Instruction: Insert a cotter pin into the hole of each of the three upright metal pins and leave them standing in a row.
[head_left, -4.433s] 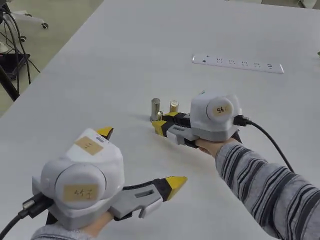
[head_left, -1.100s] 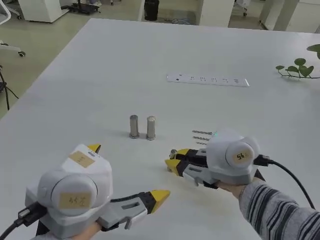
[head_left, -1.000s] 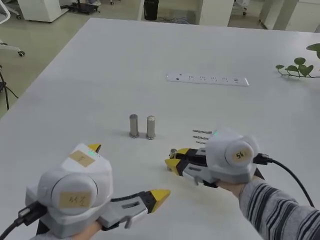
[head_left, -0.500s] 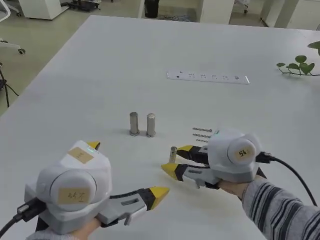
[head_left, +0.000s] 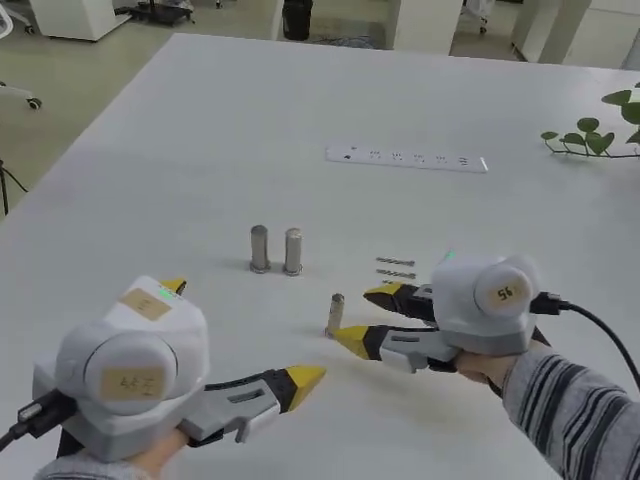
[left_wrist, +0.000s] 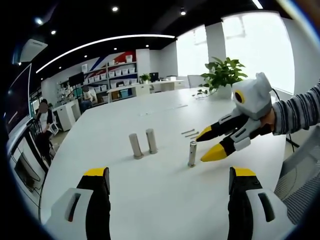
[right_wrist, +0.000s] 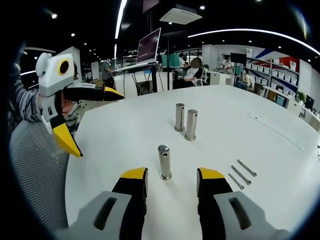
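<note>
Head view: our right gripper (head_left: 362, 314), jaws apart and empty, sits just behind the lone metal pin (head_left: 336, 313), probably lining it up with the pin pair (head_left: 260, 248) beyond. The cotter pins (head_left: 396, 267) lie beside it.

Left gripper view: our left gripper (left_wrist: 170, 172) gapes idle, short of that pin.

Right gripper view: white table (right_wrist: 125, 130), open office (right_wrist: 235, 70).

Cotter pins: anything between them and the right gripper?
Nothing visible. The three cotter pins lie on bare table just to one side of the right gripper. The lone metal pin stands straight ahead of its open jaws, off that line.
</note>
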